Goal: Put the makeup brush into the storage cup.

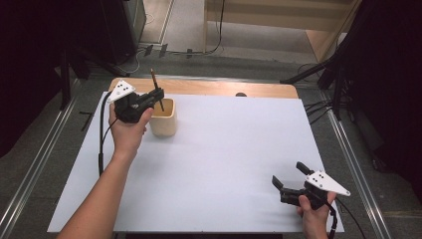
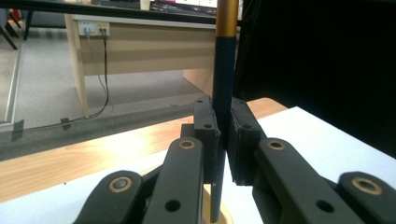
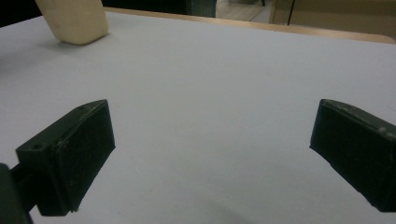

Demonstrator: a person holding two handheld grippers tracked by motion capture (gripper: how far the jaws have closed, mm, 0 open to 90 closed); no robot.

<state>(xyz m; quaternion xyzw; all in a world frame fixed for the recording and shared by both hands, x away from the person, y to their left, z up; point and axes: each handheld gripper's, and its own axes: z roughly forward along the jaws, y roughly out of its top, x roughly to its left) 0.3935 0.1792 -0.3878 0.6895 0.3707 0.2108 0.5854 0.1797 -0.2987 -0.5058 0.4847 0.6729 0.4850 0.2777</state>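
A dark pencil-like stick (image 1: pixel 156 88) with a gold band near its top stands upright, its lower end inside a cream cup (image 1: pixel 163 118) at the table's back left. My left gripper (image 1: pixel 159 96) is shut on the stick, just above the cup's rim. In the left gripper view the stick (image 2: pixel 223 93) runs straight up between the two pads (image 2: pixel 207 126), and the cup's rim (image 2: pixel 226 214) shows below. My right gripper (image 1: pixel 288 175) stands open near the front right edge, nothing between its jaws. In the right gripper view the cup (image 3: pixel 74 21) sits far off at the top left.
A white sheet (image 1: pixel 224 149) covers most of the wooden table (image 1: pixel 219 88). A light wooden desk (image 2: pixel 140 46) with cables stands behind the table. Dark stands and cables lie on the floor at both sides.
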